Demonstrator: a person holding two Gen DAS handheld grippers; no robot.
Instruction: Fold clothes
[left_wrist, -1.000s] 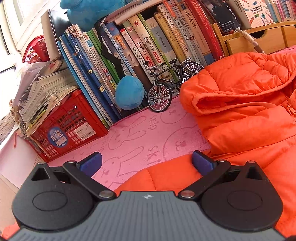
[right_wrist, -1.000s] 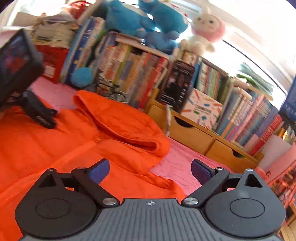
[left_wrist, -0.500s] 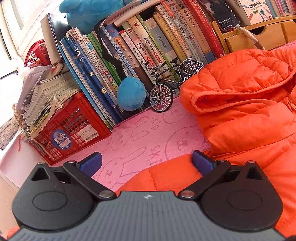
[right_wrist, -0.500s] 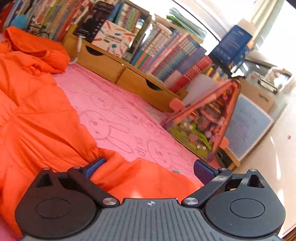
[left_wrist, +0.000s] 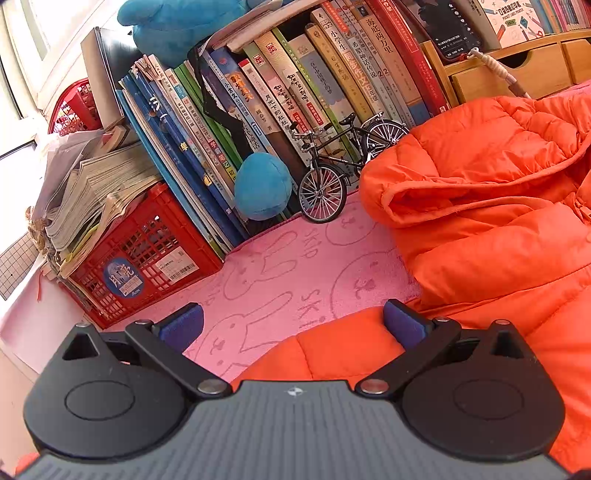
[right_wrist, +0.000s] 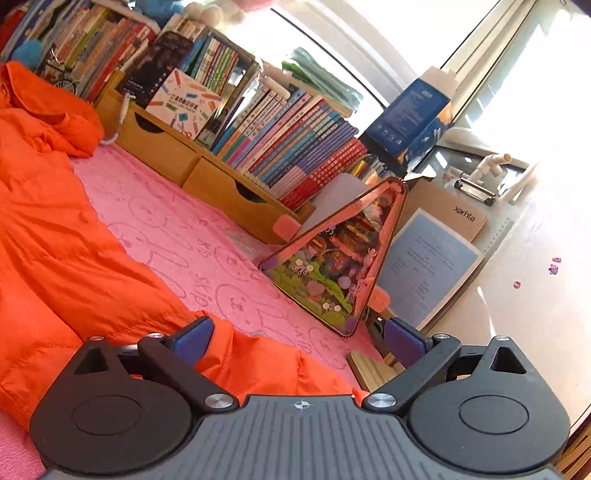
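We hold both grippers wide apart and empty over the orange puffer jacket (left_wrist: 491, 236) spread on the pink desk: our left gripper (left_wrist: 291, 326) at one sleeve end, our right gripper (right_wrist: 297, 341) at the other. The slippery padding could slide free, and a swinging sleeve might topple the model bicycle (left_wrist: 343, 166) beside the jacket's hood.

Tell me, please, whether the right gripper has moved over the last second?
Yes. The right gripper has swung to its right: the wooden drawers slid from right of view to centre, and the triangular toy appeared.
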